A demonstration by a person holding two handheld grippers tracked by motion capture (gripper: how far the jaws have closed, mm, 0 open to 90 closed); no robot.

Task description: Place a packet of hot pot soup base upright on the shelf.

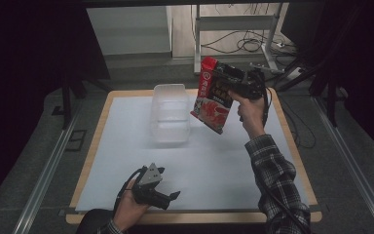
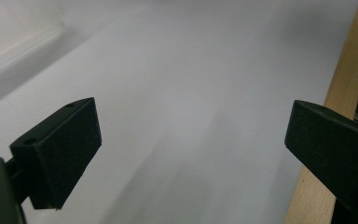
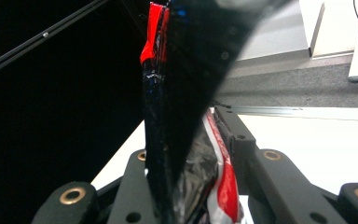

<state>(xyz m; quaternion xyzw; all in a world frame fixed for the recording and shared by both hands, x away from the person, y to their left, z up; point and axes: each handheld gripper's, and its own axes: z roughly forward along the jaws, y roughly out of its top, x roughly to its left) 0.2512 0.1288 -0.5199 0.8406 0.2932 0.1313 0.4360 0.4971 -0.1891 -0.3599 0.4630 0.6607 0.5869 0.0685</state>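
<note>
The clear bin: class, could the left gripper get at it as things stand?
Probably yes. The left gripper is open and holds nothing, low near the table's front edge, with bare white surface between it and the clear bin. The right gripper holds the red packet up beside the bin, not across that path.

Plaid sleeve [image 1: 277, 180], black tools

Print on red packet [image 1: 213, 95], too blurred to read

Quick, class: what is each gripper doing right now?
Left gripper: open, holding nothing, low over the table.
Right gripper: shut on the red packet, raised.
</note>
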